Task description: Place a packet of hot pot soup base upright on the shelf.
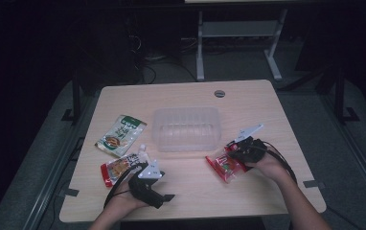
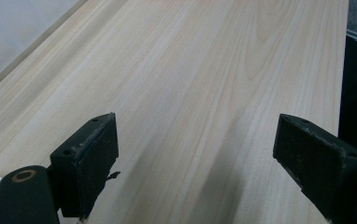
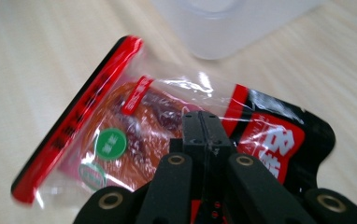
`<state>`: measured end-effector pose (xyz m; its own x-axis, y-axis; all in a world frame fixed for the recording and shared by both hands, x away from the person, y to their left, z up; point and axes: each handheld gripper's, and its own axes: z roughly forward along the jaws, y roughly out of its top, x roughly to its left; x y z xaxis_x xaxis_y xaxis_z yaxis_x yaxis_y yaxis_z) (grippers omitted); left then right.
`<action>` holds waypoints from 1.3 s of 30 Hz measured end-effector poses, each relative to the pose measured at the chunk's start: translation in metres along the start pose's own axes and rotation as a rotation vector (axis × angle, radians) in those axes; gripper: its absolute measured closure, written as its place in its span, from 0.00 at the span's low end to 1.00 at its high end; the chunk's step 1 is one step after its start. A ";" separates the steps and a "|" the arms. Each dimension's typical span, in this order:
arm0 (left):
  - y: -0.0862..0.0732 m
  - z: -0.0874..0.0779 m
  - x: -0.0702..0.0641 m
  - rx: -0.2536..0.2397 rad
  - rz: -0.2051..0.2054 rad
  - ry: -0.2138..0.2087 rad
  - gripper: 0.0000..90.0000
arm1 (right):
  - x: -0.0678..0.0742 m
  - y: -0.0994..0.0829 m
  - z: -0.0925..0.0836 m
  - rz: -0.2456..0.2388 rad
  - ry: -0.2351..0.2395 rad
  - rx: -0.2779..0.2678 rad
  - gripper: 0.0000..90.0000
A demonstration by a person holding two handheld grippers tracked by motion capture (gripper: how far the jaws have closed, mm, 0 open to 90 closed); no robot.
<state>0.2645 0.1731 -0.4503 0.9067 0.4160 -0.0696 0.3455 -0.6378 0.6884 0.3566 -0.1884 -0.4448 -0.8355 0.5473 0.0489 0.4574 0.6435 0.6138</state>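
A red snack packet (image 1: pixel 226 166) lies right of the table's middle, just in front of the clear plastic container (image 1: pixel 186 128). My right gripper (image 1: pixel 234 154) is over it, held from the right side. In the right gripper view the jaws (image 3: pixel 202 122) are pressed together on the clear film of the red packet (image 3: pixel 120 135), which spreads out on both sides of them. My left gripper (image 1: pixel 162 191) rests low near the front edge. Its jaws (image 2: pixel 195 154) stand wide apart over bare wood with nothing between them.
A green snack packet (image 1: pixel 121 135) lies left of the container, and an orange-red packet (image 1: pixel 116 168) sits just behind my left hand. The container's corner (image 3: pixel 214 28) is right beyond the red packet. The wooden table (image 1: pixel 248 105) ends close in front of both hands.
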 end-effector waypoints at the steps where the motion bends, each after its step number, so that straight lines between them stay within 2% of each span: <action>1: 0.000 0.000 0.000 0.006 0.007 0.000 0.15 | 0.002 0.000 0.000 -0.001 0.007 -0.001 1.00; 2: 0.001 0.001 0.000 0.002 0.006 -0.002 0.15 | 0.007 0.002 0.003 -0.007 0.022 -0.006 1.00; 7: 0.001 0.002 -0.002 0.008 0.015 -0.006 0.15 | 0.013 0.006 0.006 -0.028 0.038 -0.006 1.00; 12: 0.000 0.002 -0.001 0.015 0.018 -0.010 0.15 | 0.022 0.011 0.012 -0.055 0.084 -0.004 1.00; 18: 0.000 0.001 -0.001 0.001 0.003 -0.010 0.15 | 0.033 0.015 0.017 -0.079 0.129 -0.015 1.00; 19: 0.000 0.001 -0.001 0.001 0.002 -0.009 0.15 | 0.036 0.017 0.021 -0.122 0.131 -0.022 1.00; 20: 0.000 0.001 -0.001 0.002 0.002 -0.009 0.15 | 0.041 0.019 0.022 -0.106 0.143 -0.022 1.00; 23: 0.000 0.001 -0.001 0.002 0.003 -0.008 0.15 | 0.045 0.022 0.026 -0.146 0.152 -0.028 1.00; 25: 0.000 0.000 -0.001 0.007 0.011 -0.008 0.15 | 0.053 0.026 0.029 -0.151 0.174 -0.029 1.00; 29: -0.001 0.000 -0.001 0.006 0.006 -0.010 0.15 | 0.061 0.031 0.034 -0.180 0.187 -0.036 1.00; 39: -0.001 -0.001 0.000 0.004 0.008 -0.013 0.15 | 0.075 0.041 0.043 -0.206 0.211 -0.045 1.00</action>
<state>0.2641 0.1749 -0.4503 0.9123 0.4028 -0.0737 0.3396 -0.6438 0.6857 0.3257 -0.0983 -0.4502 -0.9562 0.2816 0.0797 0.2619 0.7021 0.6622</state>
